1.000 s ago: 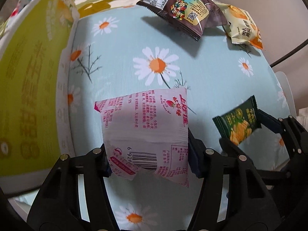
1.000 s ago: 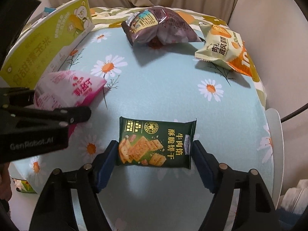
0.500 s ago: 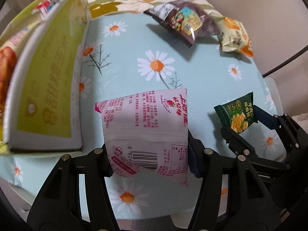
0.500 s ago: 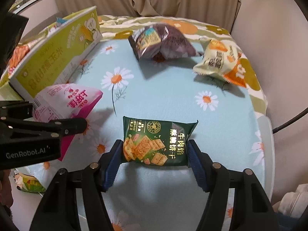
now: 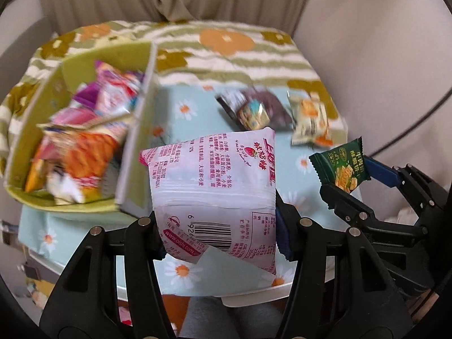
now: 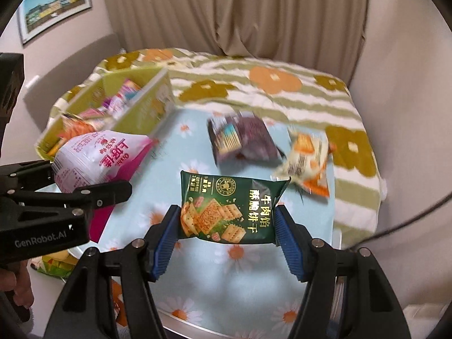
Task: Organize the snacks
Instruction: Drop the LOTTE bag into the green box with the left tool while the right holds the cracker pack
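In the left wrist view we see our left gripper (image 5: 219, 226) clamped on a pink-and-white plastic snack pouch (image 5: 214, 189), held above the daisy-print tablecloth (image 5: 195, 107), long axis pointing away, just right of the green cardboard box (image 5: 135, 152) of snacks. In the right wrist view our right gripper (image 6: 227, 234), jaws partly apart, pinches a dark green foil cracker packet (image 6: 230, 209) by its short ends, long axis left to right, printed face up.

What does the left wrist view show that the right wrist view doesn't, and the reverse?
Left wrist only: the barcode back of the pink packet in the left tool.
Right wrist only: a framed picture on the wall and the green cracker packet's full front in the right tool.
Both: both held packets, the yellow-green box of snacks, the brown packet and the cream-orange packet.
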The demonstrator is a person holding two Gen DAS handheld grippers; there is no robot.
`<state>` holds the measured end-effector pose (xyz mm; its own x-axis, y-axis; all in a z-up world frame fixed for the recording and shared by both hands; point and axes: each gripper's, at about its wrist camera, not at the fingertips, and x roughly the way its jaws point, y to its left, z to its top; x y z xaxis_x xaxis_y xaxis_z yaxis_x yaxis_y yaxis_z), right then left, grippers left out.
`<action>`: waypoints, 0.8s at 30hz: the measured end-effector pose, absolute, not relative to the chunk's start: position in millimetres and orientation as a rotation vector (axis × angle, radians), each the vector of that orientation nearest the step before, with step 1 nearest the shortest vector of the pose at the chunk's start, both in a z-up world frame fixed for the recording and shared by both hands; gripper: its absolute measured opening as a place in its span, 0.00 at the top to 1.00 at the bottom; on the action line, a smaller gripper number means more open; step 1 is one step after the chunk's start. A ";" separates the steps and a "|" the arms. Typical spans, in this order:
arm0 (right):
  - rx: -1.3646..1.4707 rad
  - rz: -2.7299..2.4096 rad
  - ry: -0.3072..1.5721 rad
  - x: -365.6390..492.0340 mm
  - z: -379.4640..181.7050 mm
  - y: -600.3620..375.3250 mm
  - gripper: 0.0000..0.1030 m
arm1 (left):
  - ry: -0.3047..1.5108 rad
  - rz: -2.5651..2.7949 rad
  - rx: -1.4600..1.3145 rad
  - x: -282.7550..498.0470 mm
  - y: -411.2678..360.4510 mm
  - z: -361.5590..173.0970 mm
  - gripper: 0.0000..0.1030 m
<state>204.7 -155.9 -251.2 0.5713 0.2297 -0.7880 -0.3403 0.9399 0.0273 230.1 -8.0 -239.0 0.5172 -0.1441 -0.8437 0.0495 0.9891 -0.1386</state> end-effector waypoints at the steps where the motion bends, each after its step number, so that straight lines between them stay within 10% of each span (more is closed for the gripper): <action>1: -0.134 0.351 0.893 206.4 -244.5 -153.0 0.40 | 1.005 -0.106 -0.112 229.3 -1.9 -230.3 0.49; 24: -0.117 0.513 0.809 316.2 -182.7 37.9 0.40 | 0.935 0.052 -0.133 354.5 226.7 -190.8 0.49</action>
